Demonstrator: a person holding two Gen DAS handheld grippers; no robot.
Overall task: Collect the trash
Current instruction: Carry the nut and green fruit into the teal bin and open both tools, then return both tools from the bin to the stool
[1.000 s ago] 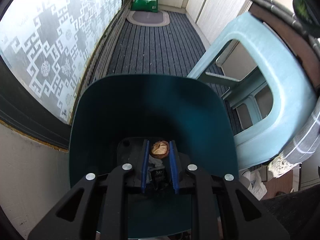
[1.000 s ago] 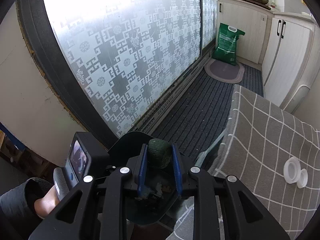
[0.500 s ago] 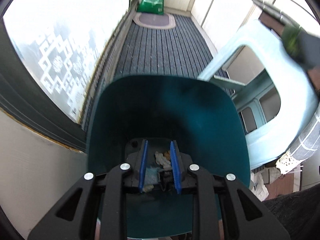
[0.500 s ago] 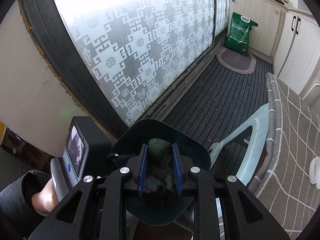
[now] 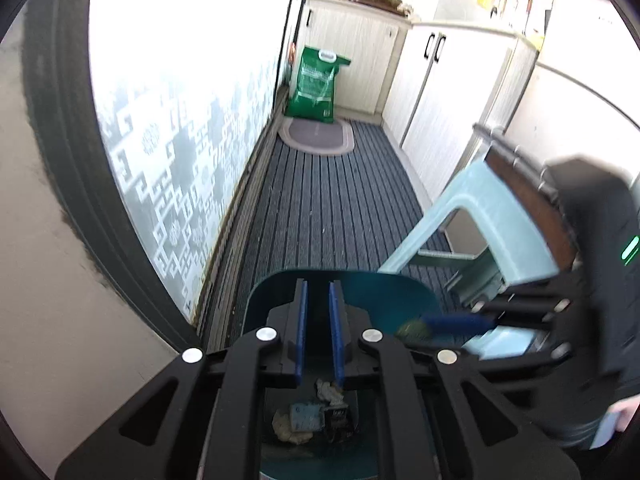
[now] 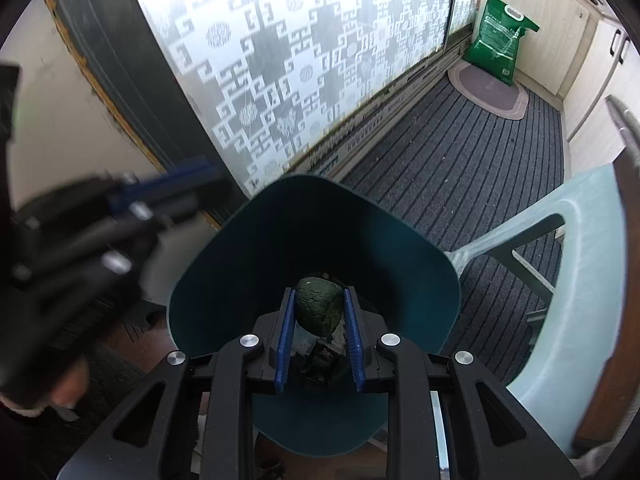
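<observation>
The right tool (image 6: 319, 312) gripped a dark green crumpled lump (image 6: 319, 307) above the teal plastic bin (image 6: 240, 280); dropped off-centre, it could miss. The left tool (image 5: 319, 330) stood narrowly parted, empty.

Green bag (image 5: 316, 82) behind oval mat (image 5: 318, 141); pale plastic chair (image 6: 576, 280).

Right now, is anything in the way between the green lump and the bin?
Nothing visible blocks it. The right gripper holds the green lump directly over the open teal bin, with earlier scraps lying below it. The left gripper is off to the side.
</observation>
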